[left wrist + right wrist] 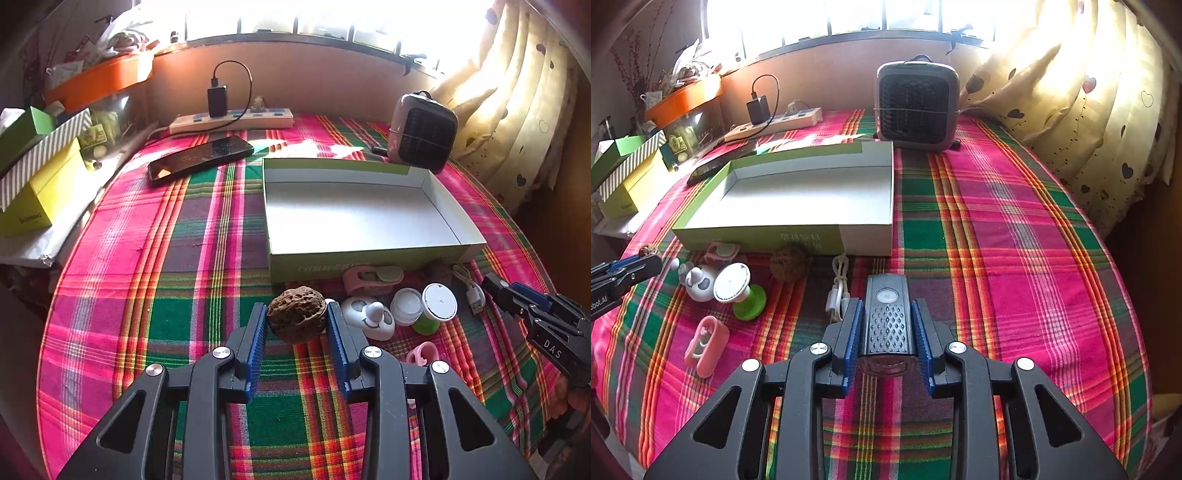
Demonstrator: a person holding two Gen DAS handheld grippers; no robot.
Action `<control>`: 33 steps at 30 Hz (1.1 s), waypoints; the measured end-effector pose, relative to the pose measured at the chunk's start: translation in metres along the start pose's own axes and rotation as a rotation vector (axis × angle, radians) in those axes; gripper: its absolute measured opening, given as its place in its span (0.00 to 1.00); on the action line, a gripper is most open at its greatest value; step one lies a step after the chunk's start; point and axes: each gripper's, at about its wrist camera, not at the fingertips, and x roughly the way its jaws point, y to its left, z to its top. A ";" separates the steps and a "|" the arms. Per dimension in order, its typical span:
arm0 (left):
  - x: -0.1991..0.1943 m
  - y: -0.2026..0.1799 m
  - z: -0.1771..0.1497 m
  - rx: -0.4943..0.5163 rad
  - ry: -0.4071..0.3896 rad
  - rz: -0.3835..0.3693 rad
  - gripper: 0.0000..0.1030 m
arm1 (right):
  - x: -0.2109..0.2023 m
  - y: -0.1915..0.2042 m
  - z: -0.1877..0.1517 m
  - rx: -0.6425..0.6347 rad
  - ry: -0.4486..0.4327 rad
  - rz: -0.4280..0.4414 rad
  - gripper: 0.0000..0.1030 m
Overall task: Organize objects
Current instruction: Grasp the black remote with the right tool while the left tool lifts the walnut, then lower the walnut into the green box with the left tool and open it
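My left gripper [297, 314] is shut on a brown wrinkled walnut [296, 314], held just above the plaid cloth, in front of the open green-and-white box [365, 218]. My right gripper [886, 314] is shut on a black bike light [887, 317]; it shows at the right edge of the left wrist view [532, 302]. Loose on the cloth before the box lie a white panda toy [369, 317], a green-and-white jar [436, 308], a pink clip [703, 345], a second walnut [789, 262] and a white USB cable [839, 284].
A black phone [199, 158], a power strip with charger [229, 120] and a small grey heater [918, 107] stand behind the box. Yellow and striped boxes [37, 184] are stacked at the left. A curtain [1100, 122] hangs at the right.
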 end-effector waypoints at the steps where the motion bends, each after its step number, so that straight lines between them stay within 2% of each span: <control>1: -0.001 -0.001 0.002 0.003 -0.002 -0.003 0.29 | -0.001 0.000 0.002 0.000 -0.005 0.005 0.28; 12: 0.006 -0.013 0.036 0.031 -0.014 -0.047 0.29 | 0.005 0.010 0.041 -0.019 -0.026 0.064 0.28; 23: 0.046 -0.022 0.073 0.044 0.004 -0.040 0.29 | 0.049 0.018 0.082 -0.023 0.001 0.104 0.28; 33: 0.088 -0.028 0.097 0.049 0.037 -0.035 0.29 | 0.091 0.024 0.105 -0.053 0.033 0.082 0.28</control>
